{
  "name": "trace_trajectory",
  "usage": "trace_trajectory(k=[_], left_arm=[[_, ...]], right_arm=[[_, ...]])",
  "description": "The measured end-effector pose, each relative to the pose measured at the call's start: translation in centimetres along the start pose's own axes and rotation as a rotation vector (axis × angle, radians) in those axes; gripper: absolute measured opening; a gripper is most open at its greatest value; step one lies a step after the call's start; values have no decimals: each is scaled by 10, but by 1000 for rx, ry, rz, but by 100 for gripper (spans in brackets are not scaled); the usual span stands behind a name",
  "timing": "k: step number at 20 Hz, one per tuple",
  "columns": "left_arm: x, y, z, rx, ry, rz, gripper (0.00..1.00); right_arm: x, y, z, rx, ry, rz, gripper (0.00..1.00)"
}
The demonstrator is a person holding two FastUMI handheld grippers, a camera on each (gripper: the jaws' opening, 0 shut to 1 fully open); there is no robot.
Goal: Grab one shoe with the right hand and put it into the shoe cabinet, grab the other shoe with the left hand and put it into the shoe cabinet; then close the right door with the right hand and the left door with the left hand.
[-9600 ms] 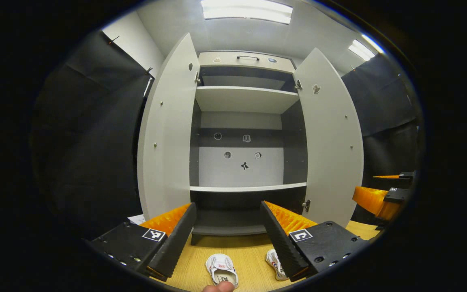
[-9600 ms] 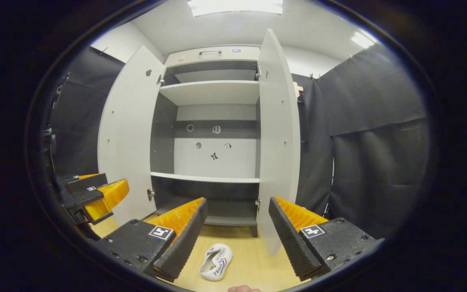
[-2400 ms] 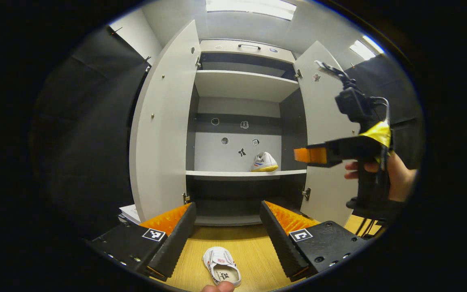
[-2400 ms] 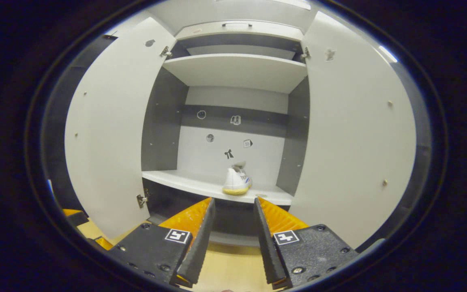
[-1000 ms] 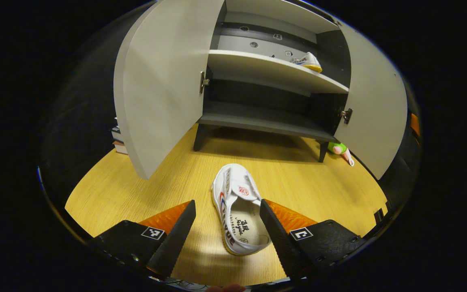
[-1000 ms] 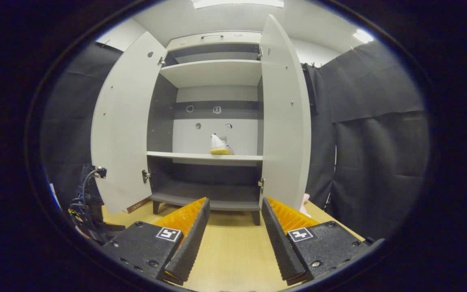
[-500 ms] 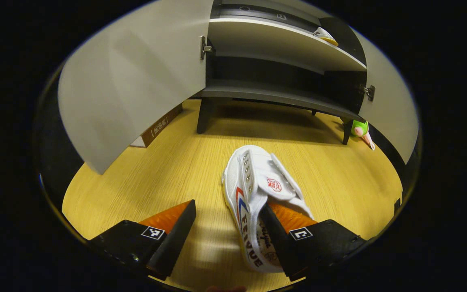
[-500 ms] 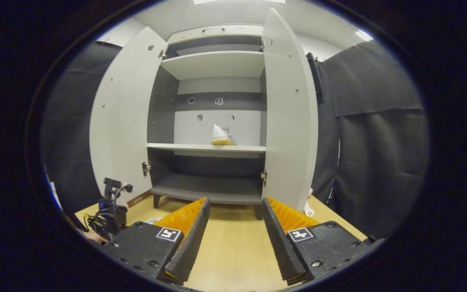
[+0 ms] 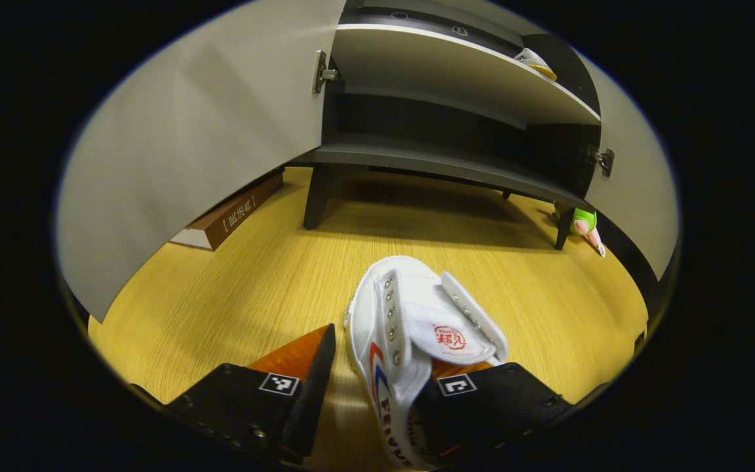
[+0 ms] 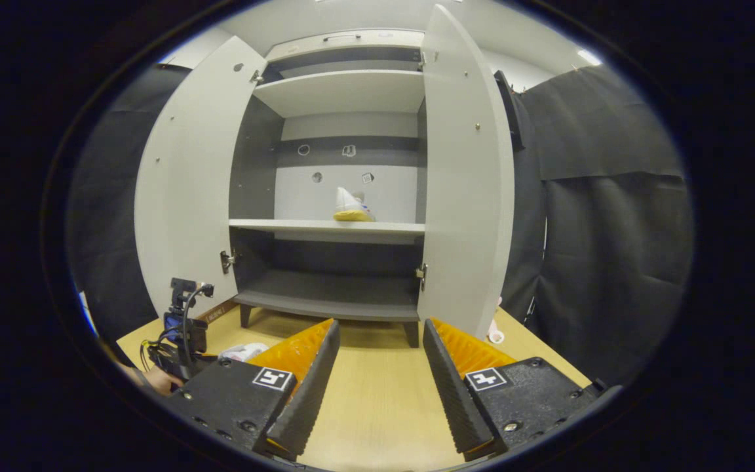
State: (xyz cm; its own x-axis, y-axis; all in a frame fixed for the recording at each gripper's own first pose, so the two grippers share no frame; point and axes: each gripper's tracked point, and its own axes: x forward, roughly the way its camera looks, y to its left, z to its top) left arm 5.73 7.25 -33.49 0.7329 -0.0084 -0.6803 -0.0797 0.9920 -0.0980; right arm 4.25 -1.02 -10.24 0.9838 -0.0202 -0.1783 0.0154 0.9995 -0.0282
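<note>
A white strap shoe [image 9: 417, 314] lies on the wooden floor [image 9: 246, 288] in front of the open shoe cabinet [image 9: 443, 160]. My left gripper [image 9: 384, 347] is down over its heel end, open. One finger is inside the shoe opening. The other stands just outside the side wall, with a thin gap. The other white shoe [image 10: 351, 206] stands on the cabinet's middle shelf [image 10: 325, 226]. My right gripper [image 10: 381, 324] hangs open and holds nothing, out in front of the cabinet. In the right gripper view, the left gripper [image 10: 181, 328] and the floor shoe [image 10: 243, 352] appear at lower left.
Both cabinet doors stand wide open, the left door [image 10: 181, 196] and the right door [image 10: 463, 183]. A brown book [image 9: 227, 216] lies on the floor under the left door. A green and pink toy [image 9: 580, 223] sits by the cabinet's right leg.
My left gripper has dropped onto the floor shoe, and its fingers have narrowed around the shoe's side wall. The right gripper has sunk slightly and still holds nothing.
</note>
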Motion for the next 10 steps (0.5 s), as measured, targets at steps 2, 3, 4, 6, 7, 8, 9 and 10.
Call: trace_trajectory(k=[2, 3, 4, 6, 7, 8, 9, 10], left_arm=[[1, 0, 5, -7, -26, 15, 47], [1, 0, 5, -16, -31, 16, 47], [-1, 9, 8, -14, -44, 59, 47], [2, 16, 6, -56, -52, 71, 12], [-3, 17, 7, -64, -56, 71, 8], [-1, 17, 4, -61, -50, 72, 3], [-7, 16, 4, -65, -51, 70, 1], [-14, 14, 8, -71, -60, 71, 1]], right_arm=[[1, 0, -1, -2, 5, 0, 82], [2, 1, 0, 0, 4, 1, 82], [3, 2, 0, 1, 3, 4, 82], [5, 3, 0, -8, 1, 9, 82], [5, 4, 0, -12, 1, 10, 82], [5, 4, 0, -14, 2, 14, 82], [5, 6, 0, -13, 3, 18, 82], [6, 5, -1, -12, 5, 21, 82]])
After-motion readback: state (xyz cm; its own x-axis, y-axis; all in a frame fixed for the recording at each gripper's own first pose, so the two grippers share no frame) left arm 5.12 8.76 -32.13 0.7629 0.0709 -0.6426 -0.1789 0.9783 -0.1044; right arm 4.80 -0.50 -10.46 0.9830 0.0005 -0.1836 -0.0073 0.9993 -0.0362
